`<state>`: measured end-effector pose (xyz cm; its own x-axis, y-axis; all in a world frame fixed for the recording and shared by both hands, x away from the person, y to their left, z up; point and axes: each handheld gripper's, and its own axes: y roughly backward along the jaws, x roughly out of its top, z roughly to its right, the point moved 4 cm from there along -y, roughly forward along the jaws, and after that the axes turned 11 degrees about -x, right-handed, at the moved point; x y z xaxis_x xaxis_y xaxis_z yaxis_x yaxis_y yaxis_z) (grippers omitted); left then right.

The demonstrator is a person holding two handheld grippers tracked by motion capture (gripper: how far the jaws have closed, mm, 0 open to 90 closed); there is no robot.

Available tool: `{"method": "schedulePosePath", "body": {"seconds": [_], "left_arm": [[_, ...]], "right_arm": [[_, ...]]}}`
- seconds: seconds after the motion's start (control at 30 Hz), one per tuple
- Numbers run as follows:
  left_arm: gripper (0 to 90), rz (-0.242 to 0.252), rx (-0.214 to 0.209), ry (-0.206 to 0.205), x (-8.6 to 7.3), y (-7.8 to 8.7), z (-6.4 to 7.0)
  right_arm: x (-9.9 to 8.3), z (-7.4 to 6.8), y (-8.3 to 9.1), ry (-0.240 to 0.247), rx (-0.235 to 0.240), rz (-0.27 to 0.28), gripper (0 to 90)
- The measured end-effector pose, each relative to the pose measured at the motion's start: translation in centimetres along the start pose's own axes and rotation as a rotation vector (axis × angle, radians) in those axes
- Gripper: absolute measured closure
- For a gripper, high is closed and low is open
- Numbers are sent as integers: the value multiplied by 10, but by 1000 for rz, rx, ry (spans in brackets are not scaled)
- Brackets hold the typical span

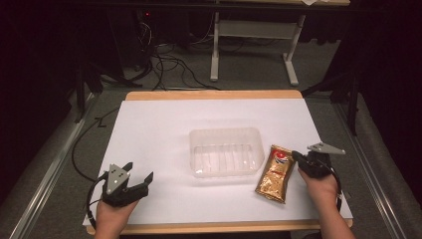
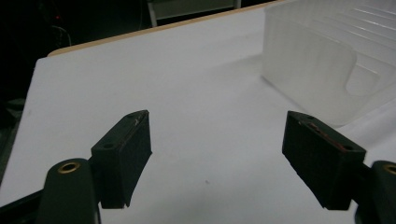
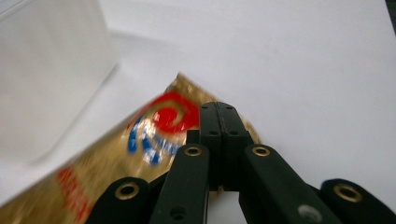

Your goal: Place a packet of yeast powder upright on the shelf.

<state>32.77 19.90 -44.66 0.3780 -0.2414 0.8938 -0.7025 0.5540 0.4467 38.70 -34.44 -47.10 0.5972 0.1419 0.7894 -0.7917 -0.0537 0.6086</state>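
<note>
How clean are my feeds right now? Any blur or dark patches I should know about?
Right gripper view: the gold packet is smeared and its print unreadable, while the tool's shut jaws are sharp. Left gripper view: sharp on the open tool; the clear tray looks soft and washed out. High view: the table is bright, the surroundings nearly black.

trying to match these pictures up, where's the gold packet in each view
High view: packet lies right of centre, beside the tray, by the right claw.
Left gripper view: I can't find the packet here.
Right gripper view: packet at lower left, under the shut claw.
Shared landmark: the clear tray.
</note>
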Motion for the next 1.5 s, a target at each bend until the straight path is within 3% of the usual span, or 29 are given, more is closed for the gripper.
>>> {"method": "schedulePosePath", "body": {"seconds": [0.13,0.33,0.53,0.83,1.0,1.1,1.17,1.3,1.5], "left_arm": [[242,11,26,16,-6,13,-3],[242,0,36,27,-10,16,-4],[242,4,21,14,-6,11,-1],[242,10,-11,-6,1,1,1],[242,13,-4,-18,1,2,1],[242,13,8,-6,-3,7,-1],[242,13,19,3,-5,12,-3],[242,31,47,22,-8,22,-5],[242,17,72,24,-16,33,-5]], "right_arm": [[15,-2,-25,14,14,-9,900],[15,-9,-49,51,36,-96,900],[4,-8,-42,55,88,-137,900],[-7,-9,-22,57,127,-129,900],[2,7,-15,6,45,-52,900],[4,19,-24,-39,15,-59,900],[6,20,-29,-47,21,-56,900],[15,4,-39,16,53,-55,900],[29,-30,-55,117,124,-69,900]]}}
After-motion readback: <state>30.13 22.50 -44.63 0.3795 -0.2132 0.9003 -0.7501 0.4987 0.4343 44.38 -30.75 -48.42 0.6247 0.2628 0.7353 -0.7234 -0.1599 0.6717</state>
